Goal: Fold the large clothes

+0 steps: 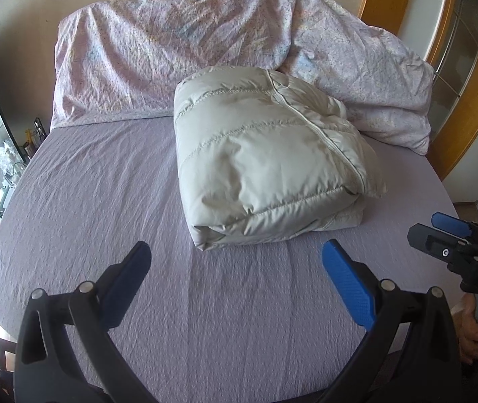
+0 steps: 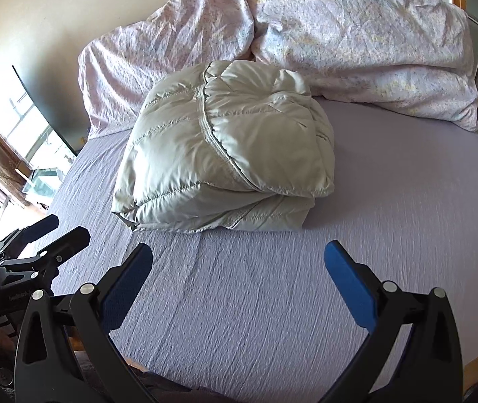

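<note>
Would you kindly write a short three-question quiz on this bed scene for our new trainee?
1. True or false: the jacket lies folded on the sheet.
2. What lies behind the jacket? A) duvet B) suitcase C) laundry basket
3. Fill in: both the left tool and the right tool are ____ and hold nothing.

Key: 1 true. 2 A: the crumpled duvet is heaped at the head of the bed. 3 open, and both are short of the jacket.

Count now: 1 pale grey quilted puffer jacket (image 1: 266, 154), folded. 2 black grippers w/ blue pads: left gripper (image 1: 235, 262), right gripper (image 2: 239, 262). 2 pink-speckled crumpled pillows (image 2: 356, 37). 1 lilac bedsheet (image 1: 104, 201).
</note>
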The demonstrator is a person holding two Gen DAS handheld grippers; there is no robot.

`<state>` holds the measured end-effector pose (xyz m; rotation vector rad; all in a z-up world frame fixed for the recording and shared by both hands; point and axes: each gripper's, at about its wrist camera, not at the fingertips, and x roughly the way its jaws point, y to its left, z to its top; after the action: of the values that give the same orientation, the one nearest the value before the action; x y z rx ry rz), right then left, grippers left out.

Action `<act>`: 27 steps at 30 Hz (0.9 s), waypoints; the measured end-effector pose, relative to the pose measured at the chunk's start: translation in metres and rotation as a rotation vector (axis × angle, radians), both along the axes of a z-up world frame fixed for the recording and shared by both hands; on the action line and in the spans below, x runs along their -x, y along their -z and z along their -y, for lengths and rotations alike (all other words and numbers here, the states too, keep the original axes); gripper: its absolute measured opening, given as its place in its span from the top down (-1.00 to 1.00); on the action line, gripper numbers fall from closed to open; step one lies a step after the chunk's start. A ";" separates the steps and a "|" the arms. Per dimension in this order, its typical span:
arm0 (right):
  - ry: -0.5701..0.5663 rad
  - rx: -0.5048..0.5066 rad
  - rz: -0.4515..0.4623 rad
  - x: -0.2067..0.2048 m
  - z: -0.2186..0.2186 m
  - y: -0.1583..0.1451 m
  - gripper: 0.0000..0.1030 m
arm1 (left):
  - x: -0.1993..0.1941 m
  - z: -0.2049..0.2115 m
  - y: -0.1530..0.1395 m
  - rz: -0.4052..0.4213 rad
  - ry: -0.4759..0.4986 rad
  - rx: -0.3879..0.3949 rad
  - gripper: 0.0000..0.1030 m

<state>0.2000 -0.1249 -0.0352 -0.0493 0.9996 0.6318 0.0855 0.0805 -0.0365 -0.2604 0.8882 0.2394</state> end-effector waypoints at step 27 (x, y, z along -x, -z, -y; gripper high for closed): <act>0.009 -0.029 -0.005 -0.001 0.002 0.001 -0.97 | 0.001 -0.001 0.007 0.000 0.003 0.043 -0.96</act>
<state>0.2006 -0.1271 -0.0359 -0.0170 0.9947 0.6381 0.0844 0.0813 -0.0437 -0.2989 0.8942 0.2177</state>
